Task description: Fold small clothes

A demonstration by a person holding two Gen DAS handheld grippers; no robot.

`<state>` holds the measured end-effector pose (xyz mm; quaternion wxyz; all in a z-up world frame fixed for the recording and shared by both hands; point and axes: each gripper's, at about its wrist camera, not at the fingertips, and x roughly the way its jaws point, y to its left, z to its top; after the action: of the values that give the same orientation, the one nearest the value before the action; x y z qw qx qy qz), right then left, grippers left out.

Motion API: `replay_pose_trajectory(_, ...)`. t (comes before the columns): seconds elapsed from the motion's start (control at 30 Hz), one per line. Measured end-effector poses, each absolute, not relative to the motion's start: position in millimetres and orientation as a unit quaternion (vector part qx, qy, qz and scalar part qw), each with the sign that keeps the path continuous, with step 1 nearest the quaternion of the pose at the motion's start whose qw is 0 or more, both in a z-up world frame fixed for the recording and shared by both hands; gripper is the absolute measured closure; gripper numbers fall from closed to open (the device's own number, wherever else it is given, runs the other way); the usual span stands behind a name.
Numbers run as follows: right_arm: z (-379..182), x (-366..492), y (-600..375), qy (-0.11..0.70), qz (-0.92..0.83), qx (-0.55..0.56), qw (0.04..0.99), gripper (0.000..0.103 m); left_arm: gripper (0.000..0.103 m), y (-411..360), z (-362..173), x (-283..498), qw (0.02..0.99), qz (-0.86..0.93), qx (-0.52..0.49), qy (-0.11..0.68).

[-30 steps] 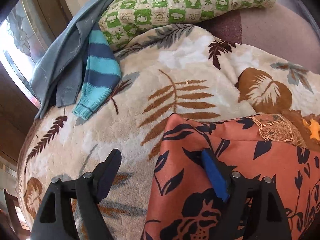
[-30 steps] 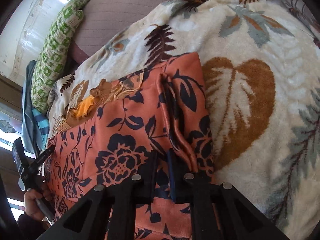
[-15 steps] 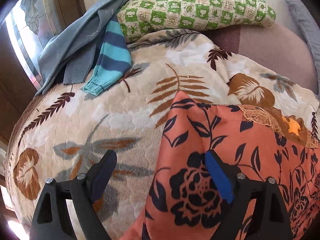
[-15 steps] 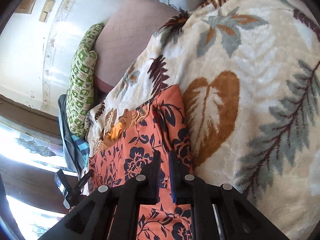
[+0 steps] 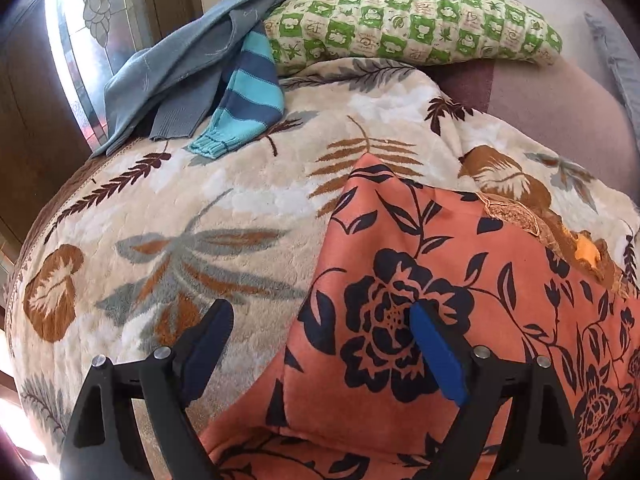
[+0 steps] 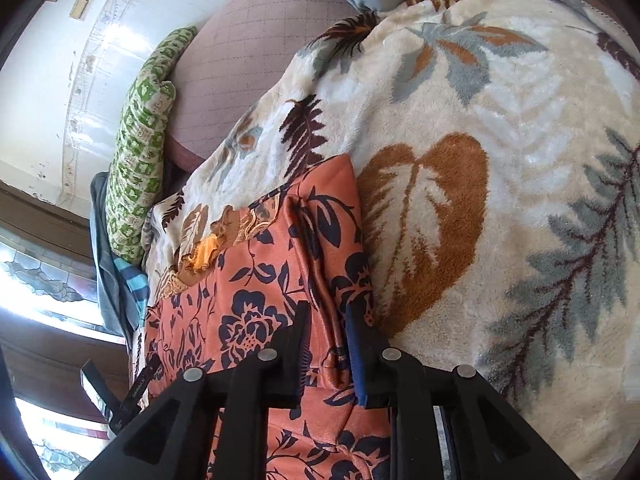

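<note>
Orange floral garment (image 5: 460, 280) lies spread on a leaf-patterned blanket (image 5: 240, 208), directly under and ahead of both grippers. The left gripper (image 5: 320, 336) stands with its fingers wide apart, one over the blanket and the other over the cloth, gripping nothing, while the right gripper (image 6: 328, 344) has its fingers a little apart on either side of a raised fold along the garment's right edge. Beyond the left gripper, well apart, lie a striped sleeve (image 5: 244, 100), a grey sweater (image 5: 180, 64) and a green checked pillow (image 5: 412, 28).
</note>
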<state>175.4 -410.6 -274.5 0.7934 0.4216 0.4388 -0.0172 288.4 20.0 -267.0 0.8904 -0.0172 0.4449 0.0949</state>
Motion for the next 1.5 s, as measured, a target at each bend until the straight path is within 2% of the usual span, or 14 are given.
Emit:
replay_pose_trajectory(0.33, -278, 181, -393, 0.451, -0.033, 0.383, 0.805, 0.083, 0.012, 19, -270, 291, 0.888, 0.091, 0.001, 0.45)
replay_pose_trajectory(0.5, -271, 173, -393, 0.439, -0.045, 0.382, 0.812, 0.095, 0.012, 23, -268, 290, 0.887, 0.096, 0.001, 0.451)
replay_pose_trajectory(0.6, -265, 168, -391, 0.43, -0.032, 0.383, 0.817, 0.096, 0.012, 27, -268, 287, 0.887, 0.099, -0.002, 0.451)
replay_pose_trajectory(0.83, -246, 149, -399, 0.366, 0.046, 0.439, 0.819, 0.096, 0.012, 29, -268, 283, 0.889, 0.098, 0.001, 0.448)
replay_pose_trajectory(1.13, -263, 160, -401, 0.423, 0.01, 0.421, 0.802, 0.096, 0.012, 32, -270, 289, 0.889, 0.095, -0.002, 0.448)
replay_pose_trajectory(1.33, -276, 167, -402, 0.45, 0.015, 0.445, 0.774, 0.089, 0.012, 31, -271, 290, 0.89, 0.093, 0.0, 0.447)
replay_pose_trajectory(1.4, -277, 169, -397, 0.456, 0.008, 0.429, 0.78, 0.082, 0.012, 32, -271, 291, 0.89, 0.092, 0.0, 0.447)
replay_pose_trajectory(1.47, -279, 172, -390, 0.465, -0.001, 0.404, 0.788, 0.081, 0.012, 32, -271, 291, 0.89, 0.092, 0.0, 0.447)
replay_pose_trajectory(1.5, -279, 172, -388, 0.465, -0.004, 0.396, 0.792, 0.084, 0.012, 32, -271, 291, 0.89, 0.092, 0.0, 0.447)
